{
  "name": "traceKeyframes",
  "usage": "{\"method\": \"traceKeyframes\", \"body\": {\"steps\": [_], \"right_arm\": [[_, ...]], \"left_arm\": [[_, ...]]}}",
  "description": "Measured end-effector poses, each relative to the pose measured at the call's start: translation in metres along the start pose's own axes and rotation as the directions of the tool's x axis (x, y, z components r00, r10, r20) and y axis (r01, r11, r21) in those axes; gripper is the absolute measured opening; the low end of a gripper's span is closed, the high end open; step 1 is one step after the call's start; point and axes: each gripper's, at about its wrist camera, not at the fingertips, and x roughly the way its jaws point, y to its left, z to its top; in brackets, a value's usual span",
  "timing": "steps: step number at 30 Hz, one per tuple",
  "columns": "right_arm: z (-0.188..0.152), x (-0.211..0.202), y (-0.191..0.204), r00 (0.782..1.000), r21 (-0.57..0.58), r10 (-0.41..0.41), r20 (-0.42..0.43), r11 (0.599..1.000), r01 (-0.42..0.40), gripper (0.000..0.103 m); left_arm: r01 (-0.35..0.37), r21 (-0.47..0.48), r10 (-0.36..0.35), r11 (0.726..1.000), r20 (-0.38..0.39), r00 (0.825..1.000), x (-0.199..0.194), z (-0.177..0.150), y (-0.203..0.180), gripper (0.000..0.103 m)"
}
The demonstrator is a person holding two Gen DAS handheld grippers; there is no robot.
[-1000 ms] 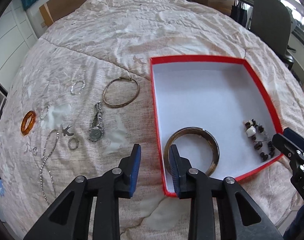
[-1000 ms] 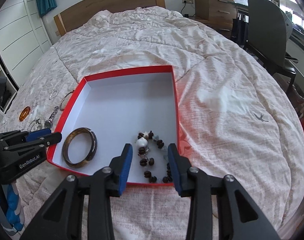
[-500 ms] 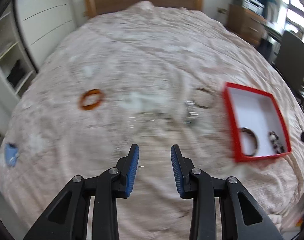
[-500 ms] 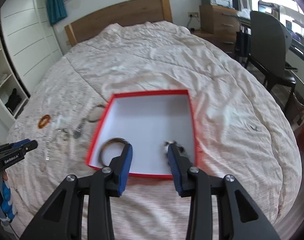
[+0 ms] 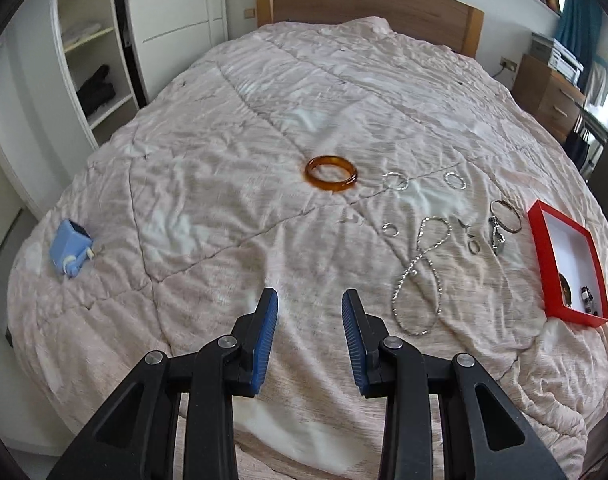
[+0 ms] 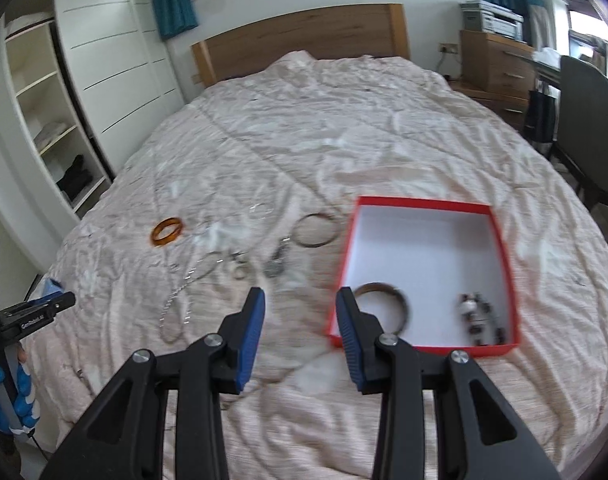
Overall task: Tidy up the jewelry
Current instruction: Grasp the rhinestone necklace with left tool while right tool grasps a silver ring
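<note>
A red box (image 6: 499, 236) with a white inside lies on the bed and holds a dark brown bangle (image 6: 399, 300) and a beaded bracelet (image 6: 479, 320); the box also shows at the right in the left wrist view (image 5: 541, 252). Left of it on the quilt lie an amber bangle (image 5: 331, 173), a silver chain (image 5: 419, 276), a thin gold bangle (image 5: 505, 216), a watch (image 5: 497, 236) and several small rings. My left gripper (image 5: 309, 320) is open and empty above bare quilt. My right gripper (image 6: 300, 320) is open and empty, just left of the box's near corner.
A small blue device (image 5: 72, 253) lies on the quilt at the far left. White wardrobe shelves (image 5: 88, 60) stand left of the bed, a wooden headboard (image 5: 367, 8) behind, a chair (image 6: 587, 120) and drawers to the right.
Both grippers have pulled back from the box and risen. The left one has swung left from the brown bangle, so the loose jewelry now lies ahead of it. Both stay open.
</note>
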Motion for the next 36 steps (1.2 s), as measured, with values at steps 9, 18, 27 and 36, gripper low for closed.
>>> {"method": "traceKeyframes", "body": {"steps": [9,18,27,36], "right_arm": [[-0.001,0.049,0.032,0.994,-0.044,0.073,-0.085,0.996,-0.077,0.035],[-0.005,0.114,0.039,0.976,-0.049,0.142,-0.168,0.987,-0.152,0.035],[-0.006,0.17,0.052,0.96,-0.059,0.185,-0.212,0.978,-0.201,0.034],[-0.001,0.209,0.049,0.964,-0.041,0.164,-0.21,0.984,-0.176,0.028]], "left_arm": [[0.093,0.023,-0.091,0.995,-0.048,0.995,0.041,-0.005,-0.02,0.032],[0.155,0.074,-0.144,0.985,-0.135,0.98,0.101,-0.002,-0.058,0.025],[0.164,0.074,-0.148,0.984,-0.191,0.97,0.142,-0.002,-0.068,0.018],[0.166,0.1,-0.144,0.981,-0.193,0.971,0.15,0.0,-0.075,0.005]]}}
